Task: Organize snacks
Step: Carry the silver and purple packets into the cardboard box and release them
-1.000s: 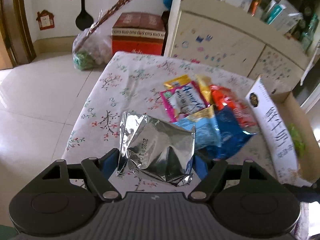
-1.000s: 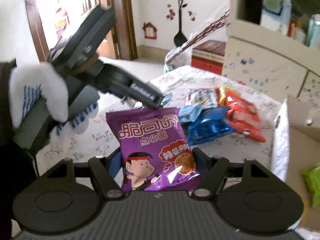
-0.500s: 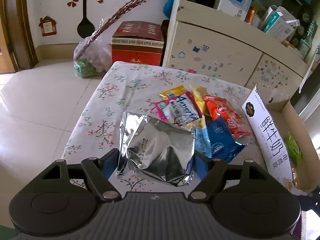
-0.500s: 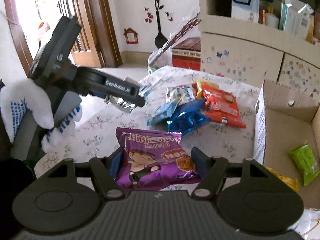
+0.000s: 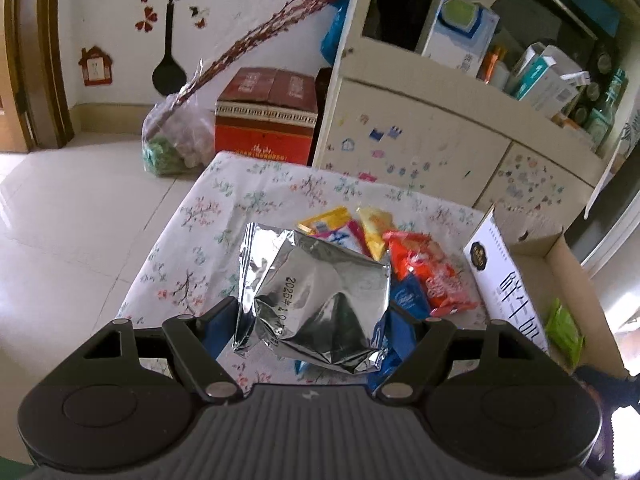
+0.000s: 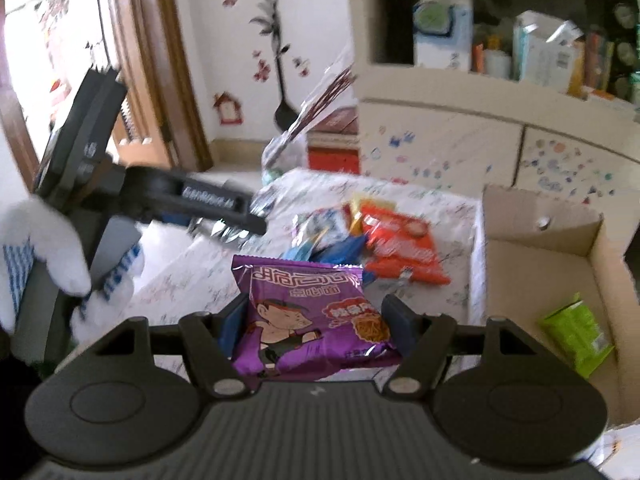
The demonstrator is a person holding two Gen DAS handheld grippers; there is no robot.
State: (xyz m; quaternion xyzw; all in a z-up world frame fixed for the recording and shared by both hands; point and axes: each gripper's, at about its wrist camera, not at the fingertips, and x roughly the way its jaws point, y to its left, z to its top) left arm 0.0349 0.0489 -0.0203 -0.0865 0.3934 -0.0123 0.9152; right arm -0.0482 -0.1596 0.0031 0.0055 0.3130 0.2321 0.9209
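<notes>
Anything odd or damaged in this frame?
Mostly fine. The silver packet in the left gripper is creased and dented, apparently seen from its back. The purple noodle packet in the right gripper looks intact. Loose snacks lie heaped beside the box.
</notes>
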